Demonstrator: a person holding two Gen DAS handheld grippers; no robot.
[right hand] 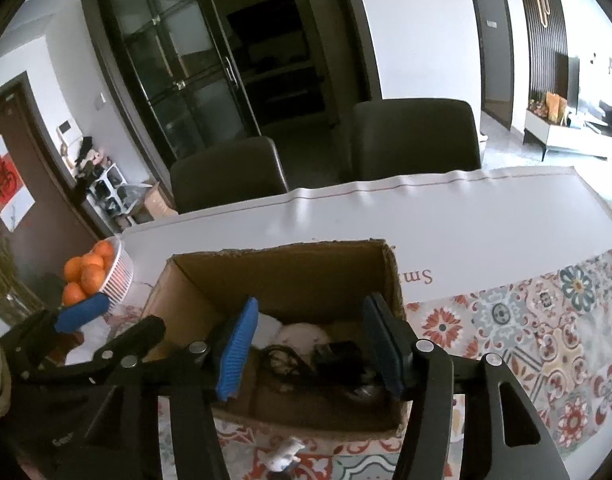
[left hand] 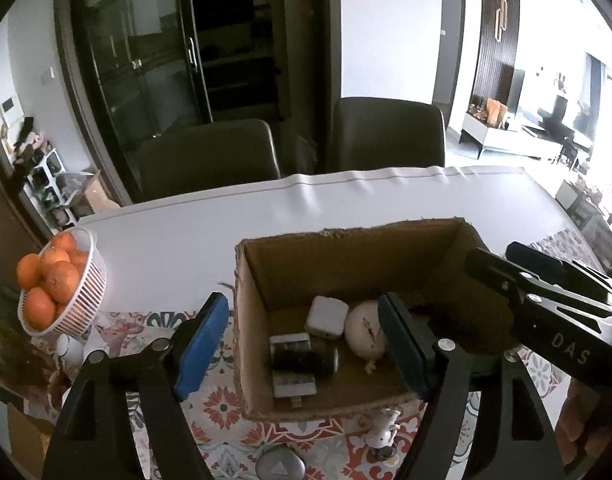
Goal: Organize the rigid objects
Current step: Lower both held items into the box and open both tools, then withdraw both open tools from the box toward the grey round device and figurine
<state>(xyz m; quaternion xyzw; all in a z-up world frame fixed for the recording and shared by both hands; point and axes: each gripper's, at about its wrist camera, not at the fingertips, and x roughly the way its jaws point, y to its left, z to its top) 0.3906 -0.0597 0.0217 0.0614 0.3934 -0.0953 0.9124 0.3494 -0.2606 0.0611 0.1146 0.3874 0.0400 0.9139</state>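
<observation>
- Your left gripper [left hand: 302, 344] is spread wide with nothing between the blue pads. It straddles the left wall of the cardboard box [left hand: 345, 252]: the left pad hangs outside over the patterned tablecloth [left hand: 222, 400], the right pad sits over the inside of the box.
- Your right gripper [right hand: 309, 348] is also wide open and holding nothing, hovering above the box interior. Can't tell if either finger actually touches the cardboard.
- In the left view your right gripper shows up at the right edge, reaching over the box's right wall.
- Inside the box: a white square charger [left hand: 326, 317] toward the far side, a round cream-coloured thing [left hand: 363, 334] just right of it, a dark can-like thing [left hand: 304, 356] lying on its side nearer, and a small flat white item [left hand: 294, 386] nearest of all.
- From the right view there's also a black adapter with a cable [right hand: 337, 356] in there, next to the round thing.
- A small white figurine [left hand: 381, 428] stands on the cloth just outside the near wall.
- A white basket of oranges [left hand: 86, 292] sits well to the left on the table.
</observation>
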